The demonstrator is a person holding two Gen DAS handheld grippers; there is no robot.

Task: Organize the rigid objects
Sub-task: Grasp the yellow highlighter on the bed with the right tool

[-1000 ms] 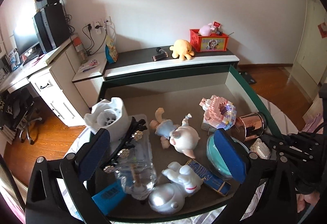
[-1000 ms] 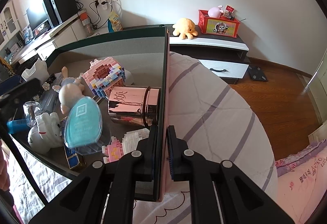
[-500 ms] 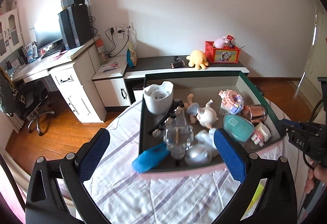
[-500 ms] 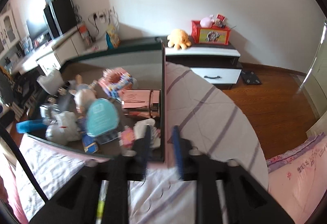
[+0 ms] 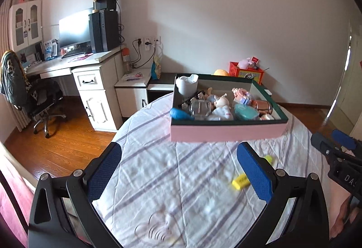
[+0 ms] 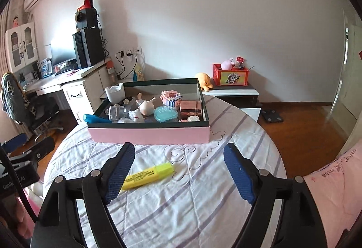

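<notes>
We have pulled both grippers well back from the pink-sided, dark-rimmed cardboard box (image 6: 149,133), which a second ago filled our views; it now sits whole on the striped white bedspread (image 6: 192,198) toward the bed's far edge. The right gripper (image 6: 179,174), half a second ago closing on the box's right wall, has let go, and its blue-padded fingers (image 6: 237,177) stand wide apart around nothing. The left gripper (image 5: 178,174) is likewise empty, fingers spread.

Inside the box the rigid things lie packed together: a white ribbed cup (image 6: 115,93) at the far left corner, a pastel brick model (image 6: 171,98), a rose-gold metal tin (image 6: 190,108) by the right wall, a teal oval case (image 6: 165,114), and a blue tube (image 6: 96,118) poking over the near left rim.

One yellow highlighter pen (image 6: 147,176) lies loose on the bedspread, just before the right gripper's left finger. We judge it the remaining stray, and probably our next pick.
</notes>
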